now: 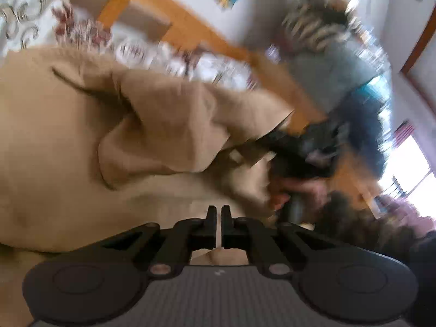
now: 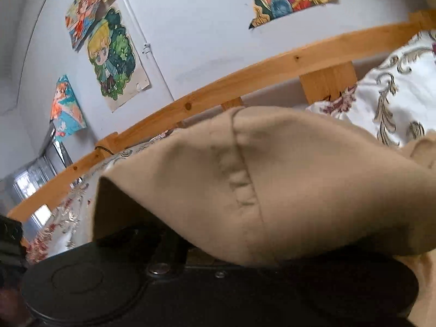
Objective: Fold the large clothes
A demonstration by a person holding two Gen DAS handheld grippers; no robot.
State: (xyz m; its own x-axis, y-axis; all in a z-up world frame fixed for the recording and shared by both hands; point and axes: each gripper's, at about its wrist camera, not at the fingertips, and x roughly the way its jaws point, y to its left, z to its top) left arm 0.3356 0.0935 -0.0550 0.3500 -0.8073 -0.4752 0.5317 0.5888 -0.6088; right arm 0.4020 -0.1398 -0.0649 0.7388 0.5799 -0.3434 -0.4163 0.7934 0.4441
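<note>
**Asker:** Bedroom first, please. What surrounds the work?

**Describer:** White wall (image 2: 207, 43) with cartoon posters (image 2: 115, 60) fills the upper half of the right wrist view. A pine rail (image 2: 245, 73) crosses it from lower left to upper right. Beyond the rail lies a floral sheet (image 2: 395, 92), at the right edge. The left wrist view is blurred by motion.

**Asker:** Where is the garment?

**Describer:** The tan garment (image 1: 68, 150) covers the left and middle of the left wrist view, bunched into a thick fold near centre. In the right wrist view a seamed flap of it drapes across the lower middle, over the tool.

**Asker:** And the grippers?

**Describer:** The left gripper (image 1: 218, 212), bottom centre, has its fingers drawn together with nothing seen between them. It hovers over the cloth. The right gripper (image 1: 275, 139) shows at centre right of the left view, at a raised edge of the garment. Its fingertips are hidden under cloth in both views, so I cannot tell whether they pinch it.

**Asker:** How should this step go well?

**Describer:** My judgement: the right side seems to be carrying an edge over for a fold. The bunched ridge looks likely to trap creases, so the free left gripper could smooth or pin the lower layer. Laying the edge down level should keep the fold square.
</note>
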